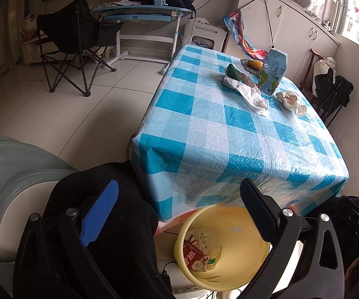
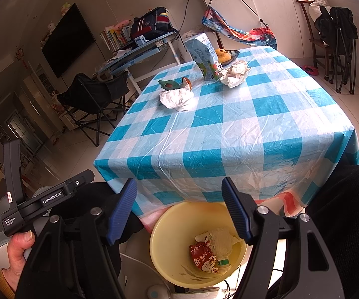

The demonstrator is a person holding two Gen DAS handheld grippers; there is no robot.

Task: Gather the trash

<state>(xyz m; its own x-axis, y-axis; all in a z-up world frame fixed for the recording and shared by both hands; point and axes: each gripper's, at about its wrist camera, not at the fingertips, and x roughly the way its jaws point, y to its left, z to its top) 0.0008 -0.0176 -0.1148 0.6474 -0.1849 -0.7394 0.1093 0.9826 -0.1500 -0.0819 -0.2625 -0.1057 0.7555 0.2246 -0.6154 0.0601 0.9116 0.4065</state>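
A yellow bin (image 1: 249, 269) (image 2: 169, 269) stands on the floor below the table's near edge, holding a red snack wrapper (image 2: 201, 255) and a plastic bottle (image 2: 220, 246). On the blue-checked table (image 1: 229, 134) (image 2: 229, 129) lie a milk carton (image 1: 273, 71) (image 2: 204, 57), crumpled tissue (image 1: 291, 99) (image 2: 234, 73), a white wrapper (image 1: 248, 92) (image 2: 177, 98) and a green packet (image 1: 234, 72) (image 2: 169, 84). My left gripper (image 1: 179, 209) and my right gripper (image 2: 179, 206) both hang open above the bin, nothing between the fingers.
A dish with yellow fruit (image 1: 253, 65) (image 2: 225, 55) sits at the table's far end. A folding chair (image 1: 77, 42) and a desk (image 1: 144, 15) stand beyond on the tiled floor. A hand (image 2: 19, 249) grips the other gripper's handle. A dark-clothed leg (image 1: 109, 224) lies left of the bin.
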